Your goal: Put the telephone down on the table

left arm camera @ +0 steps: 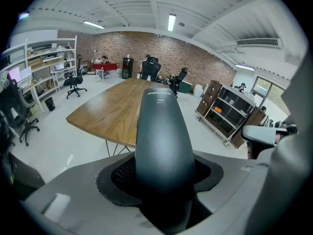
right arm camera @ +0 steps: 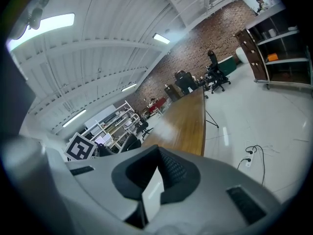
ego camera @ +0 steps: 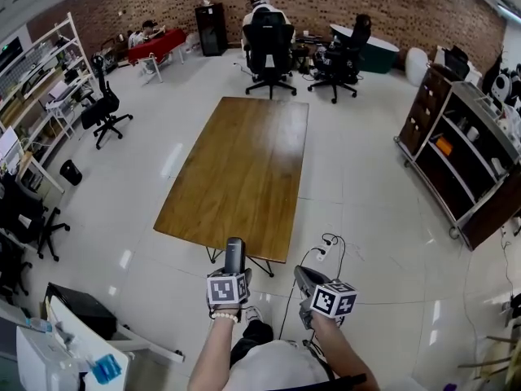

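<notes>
Left gripper (ego camera: 234, 272) was clamped on the dark telephone (ego camera: 235, 253). In the head view it was just short of the near edge of the table (ego camera: 244, 169), above the white floor (ego camera: 366, 218), with the right gripper (ego camera: 304, 278) beside it.

In the left gripper view, the telephone pointed toward the bare wooden top. It was probably held by its lower end so that it could be laid flat.

In the right gripper view, the jaws seemed closed on nothing. Office chairs (ego camera: 269, 43) stood beyond the table's far end.

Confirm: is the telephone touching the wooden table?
Apart. The left gripper view shows the telephone clamped in the left gripper, raised in the air, with bare floor between it and the wooden table ahead.
</notes>
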